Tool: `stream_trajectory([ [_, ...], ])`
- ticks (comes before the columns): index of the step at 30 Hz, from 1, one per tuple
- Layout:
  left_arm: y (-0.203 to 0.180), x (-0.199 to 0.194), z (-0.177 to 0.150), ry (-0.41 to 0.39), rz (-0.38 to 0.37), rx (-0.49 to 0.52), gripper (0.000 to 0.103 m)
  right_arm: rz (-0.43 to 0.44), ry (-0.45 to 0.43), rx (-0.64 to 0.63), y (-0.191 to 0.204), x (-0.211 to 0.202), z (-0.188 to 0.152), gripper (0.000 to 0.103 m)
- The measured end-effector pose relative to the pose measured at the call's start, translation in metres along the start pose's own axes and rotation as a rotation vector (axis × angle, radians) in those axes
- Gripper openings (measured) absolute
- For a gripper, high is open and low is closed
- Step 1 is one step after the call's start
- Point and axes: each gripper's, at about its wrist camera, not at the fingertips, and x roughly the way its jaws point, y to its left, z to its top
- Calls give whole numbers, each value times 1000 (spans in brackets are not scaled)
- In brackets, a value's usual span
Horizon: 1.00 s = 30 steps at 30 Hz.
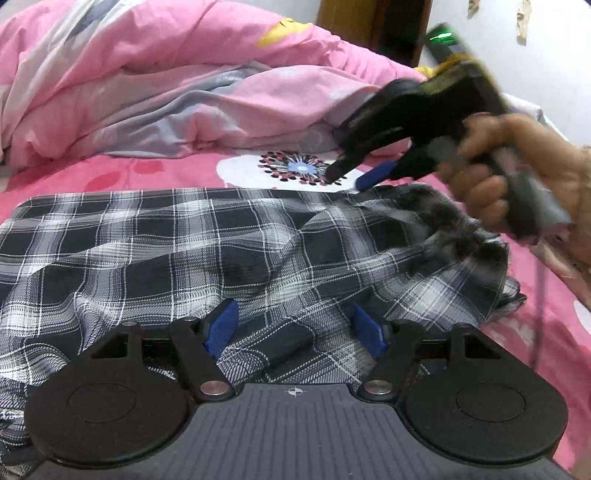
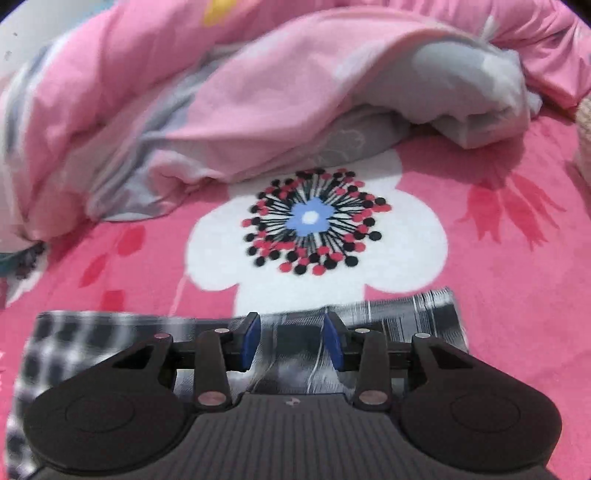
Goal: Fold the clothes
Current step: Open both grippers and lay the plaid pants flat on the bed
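Note:
A black-and-white plaid garment [image 1: 166,251] lies spread over the pink bed sheet [image 1: 110,177], rumpled towards its right end. My left gripper [image 1: 295,328] hovers low over its near part, open, with plaid cloth showing between the blue pads [image 1: 223,326]. My right gripper [image 1: 349,177], motion-blurred and held by a hand [image 1: 495,177], points down at the garment's far right edge. In the right wrist view the right gripper [image 2: 291,339] stands open over the blurred edge of the plaid garment [image 2: 406,321], its pads [image 2: 252,341] apart with cloth beneath them.
A bunched pink and grey duvet [image 1: 147,92] fills the back of the bed [image 2: 258,110]. A white flower print [image 2: 314,221] marks the sheet just beyond the garment. A brown wooden frame [image 1: 369,22] and a white wall stand at the back right.

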Motion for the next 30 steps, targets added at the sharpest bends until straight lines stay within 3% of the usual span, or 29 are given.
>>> stream_trajectory([
  [4,1,-6,-2,-11,-16,1,69,81,-62,-43,2,-45,-27,40],
  [8,5,-16,-3,-31,-42,-22,69,-9,-64,-67,-15,-45,-66,40],
  [13,37,-51,5,-114,-108,-113,69,-24,-110,-52,-21,-59,-87,39],
  [18,86,-70,0,-131,-19,-172,70,52,-197,-238,14,-91,-106,40],
  [19,95,-71,-3,-118,3,-188,70,73,-199,-271,16,-90,-113,42],
  [22,114,-64,-11,-58,52,-220,69,19,-126,-348,10,-59,-135,42],
  [23,117,-64,-13,-51,62,-223,69,25,-159,-365,8,-56,-142,42],
  [27,121,-74,-15,-80,82,-205,69,-52,-163,-320,28,-69,-136,42],
  [30,126,-82,-13,-107,96,-209,70,-1,-205,-310,47,-84,-143,42],
])
